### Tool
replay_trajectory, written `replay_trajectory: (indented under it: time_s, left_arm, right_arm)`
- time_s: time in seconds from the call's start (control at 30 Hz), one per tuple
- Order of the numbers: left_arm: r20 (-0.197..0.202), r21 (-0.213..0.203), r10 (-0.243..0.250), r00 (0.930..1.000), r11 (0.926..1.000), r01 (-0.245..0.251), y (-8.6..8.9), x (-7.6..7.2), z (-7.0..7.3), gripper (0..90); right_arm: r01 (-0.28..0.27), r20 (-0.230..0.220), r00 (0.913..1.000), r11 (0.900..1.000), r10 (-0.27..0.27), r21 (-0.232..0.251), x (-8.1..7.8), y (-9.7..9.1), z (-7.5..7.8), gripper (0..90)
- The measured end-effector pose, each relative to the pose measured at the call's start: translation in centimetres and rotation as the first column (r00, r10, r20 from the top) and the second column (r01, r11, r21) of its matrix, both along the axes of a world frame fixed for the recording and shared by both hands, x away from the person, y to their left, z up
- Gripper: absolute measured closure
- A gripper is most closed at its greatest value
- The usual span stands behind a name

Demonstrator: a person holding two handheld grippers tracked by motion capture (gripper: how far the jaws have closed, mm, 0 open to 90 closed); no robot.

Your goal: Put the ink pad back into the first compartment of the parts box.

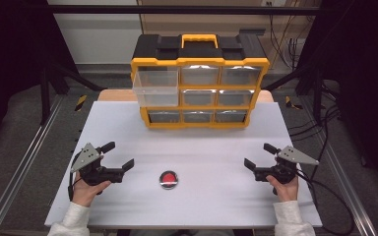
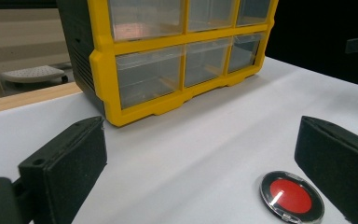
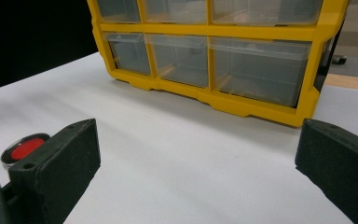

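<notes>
High view: both claws, left claw [image 1: 116, 155] and right claw [image 1: 259, 156], rest spread and empty on the white table [image 1: 206, 142], flanking a small round red-lidded tin [image 1: 168, 179].

The place looks like a lab or recording rig rather than a home: a white table [image 1: 128, 123] stands inside a frame of metal rails [image 1: 19, 162], with black curtains [image 1: 10, 49] hung at both sides and loose cables [image 1: 320, 128] trailing over a grey carpeted floor. A person sits at the near edge holding an instrumented gripper in each hand, the left gripper [image 1: 119, 155] and the right gripper [image 1: 259, 155] each trailing a cable. Yellow-and-black tape marks [image 1: 80, 102] on the floor and wiring against the back wall, which is dim and hard to read, probably fit the same kind of test space.
</notes>
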State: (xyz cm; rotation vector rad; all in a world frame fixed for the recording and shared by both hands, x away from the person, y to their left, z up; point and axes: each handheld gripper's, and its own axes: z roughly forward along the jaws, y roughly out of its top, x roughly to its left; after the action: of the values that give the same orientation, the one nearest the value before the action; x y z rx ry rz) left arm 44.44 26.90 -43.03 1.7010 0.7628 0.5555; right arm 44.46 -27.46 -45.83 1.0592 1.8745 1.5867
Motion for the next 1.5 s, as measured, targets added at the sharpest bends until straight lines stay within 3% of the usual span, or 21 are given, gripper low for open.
replay_trajectory:
  time_s: [0.7, 1.13, 1.5]
  left_arm:
    - [-0.009, 0.022, -0.016, 0.9998, 0.9996, 0.017, -1.3, -0.1, 0.8, 1.5]
    - [-0.044, 0.064, -0.041, 0.9982, 0.9970, 0.043, -3.8, -0.1, 0.7, 1.5]
    - [-0.093, 0.113, -0.083, 0.9921, 0.9892, 0.094, -6.6, -0.2, -0.1, 1.6]
  right_arm:
    - [-0.006, -0.002, 1.0000, 0.9999, 0.006, -0.010, 0.0, 0.1, 0.0, 0.4]
    - [-0.005, -0.007, 1.0000, 0.9999, 0.005, -0.015, 0.0, 0.1, -0.1, 0.5]
    - [-0.004, -0.008, 1.0000, 0.9997, 0.003, -0.026, 0.1, 0.2, -0.2, 0.5]
